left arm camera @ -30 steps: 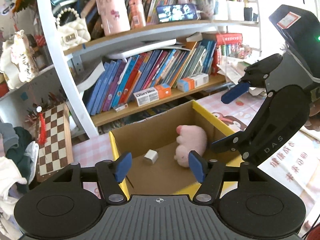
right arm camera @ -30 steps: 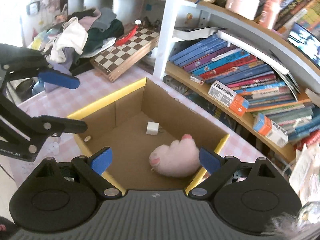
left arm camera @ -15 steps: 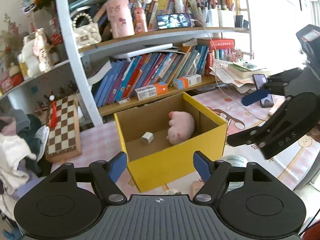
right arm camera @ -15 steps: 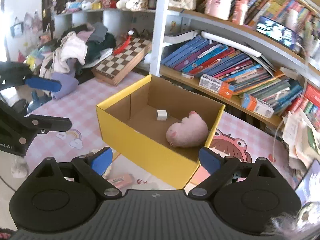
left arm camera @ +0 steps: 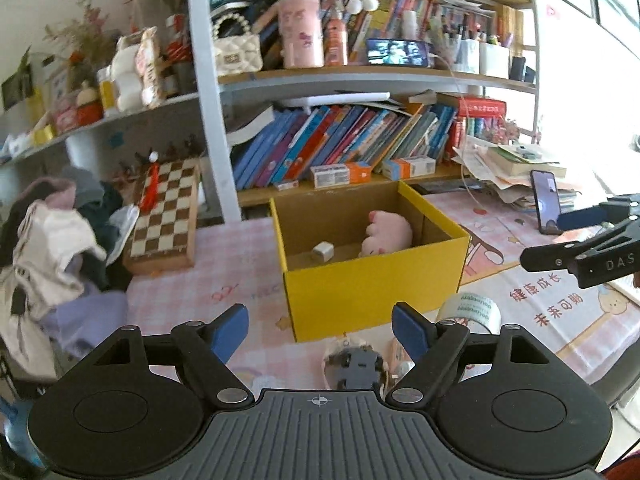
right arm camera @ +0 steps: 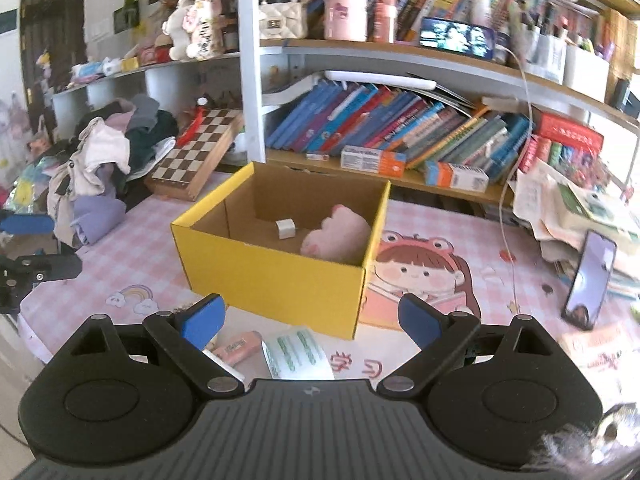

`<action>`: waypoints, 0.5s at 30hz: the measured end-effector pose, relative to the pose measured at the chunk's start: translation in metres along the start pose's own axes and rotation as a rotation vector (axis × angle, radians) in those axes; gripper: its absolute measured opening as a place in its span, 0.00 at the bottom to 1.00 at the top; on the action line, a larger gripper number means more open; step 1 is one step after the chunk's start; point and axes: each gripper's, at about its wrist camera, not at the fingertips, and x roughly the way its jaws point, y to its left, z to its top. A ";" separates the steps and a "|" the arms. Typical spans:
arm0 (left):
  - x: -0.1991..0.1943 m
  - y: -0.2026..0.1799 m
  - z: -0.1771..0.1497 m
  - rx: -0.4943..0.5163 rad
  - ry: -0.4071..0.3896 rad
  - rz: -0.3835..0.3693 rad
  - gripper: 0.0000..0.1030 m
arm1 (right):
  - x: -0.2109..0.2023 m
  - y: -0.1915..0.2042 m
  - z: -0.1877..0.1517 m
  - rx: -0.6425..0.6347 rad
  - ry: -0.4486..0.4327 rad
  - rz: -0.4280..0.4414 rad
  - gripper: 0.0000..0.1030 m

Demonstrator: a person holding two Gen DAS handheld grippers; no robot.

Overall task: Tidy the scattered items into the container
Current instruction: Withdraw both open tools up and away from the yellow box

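A yellow cardboard box (left arm camera: 372, 284) (right arm camera: 272, 276) stands on the pink tablecloth. Inside it lie a pink plush toy (left arm camera: 388, 234) (right arm camera: 340, 236) and a small white cube (left arm camera: 323, 252) (right arm camera: 285, 228). In front of the box lie a roll of clear tape (left arm camera: 470, 312) (right arm camera: 298, 354), a pink stick-shaped item (right arm camera: 236, 346) and a small dark gadget (left arm camera: 354, 364). My left gripper (left arm camera: 320, 330) hovers before the box's front wall; its jaws are opening and grip nothing. My right gripper (right arm camera: 310, 320) is open and empty above the tape roll. It also shows at the right edge of the left wrist view (left arm camera: 580, 236).
A chessboard (left arm camera: 166, 216) and a heap of clothes (left arm camera: 52, 264) lie left of the box. A phone (left arm camera: 546, 202) leans on stacked papers at the right. A bookshelf (left arm camera: 340, 148) closes off the back.
Both grippers have drawn back from above the box, which now sits farther ahead. The left jaws stand wider. The tape roll and small items in front of the box have come into view.
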 end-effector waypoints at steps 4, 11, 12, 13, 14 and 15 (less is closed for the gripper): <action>0.000 -0.001 -0.015 -0.031 0.024 0.005 0.79 | -0.005 0.004 -0.014 0.018 -0.005 -0.024 0.91; 0.002 -0.010 -0.041 -0.052 0.075 0.001 0.79 | -0.003 0.021 -0.040 -0.013 0.014 -0.046 0.91; 0.002 -0.012 -0.044 -0.055 0.080 0.001 0.79 | -0.003 0.023 -0.044 -0.019 0.017 -0.049 0.91; 0.002 -0.013 -0.047 -0.060 0.084 0.000 0.79 | -0.002 0.026 -0.048 -0.026 0.019 -0.052 0.91; 0.002 -0.014 -0.050 -0.065 0.088 -0.002 0.79 | -0.002 0.028 -0.051 -0.032 0.022 -0.055 0.91; 0.002 -0.015 -0.053 -0.068 0.090 -0.003 0.79 | -0.002 0.031 -0.054 -0.039 0.025 -0.058 0.91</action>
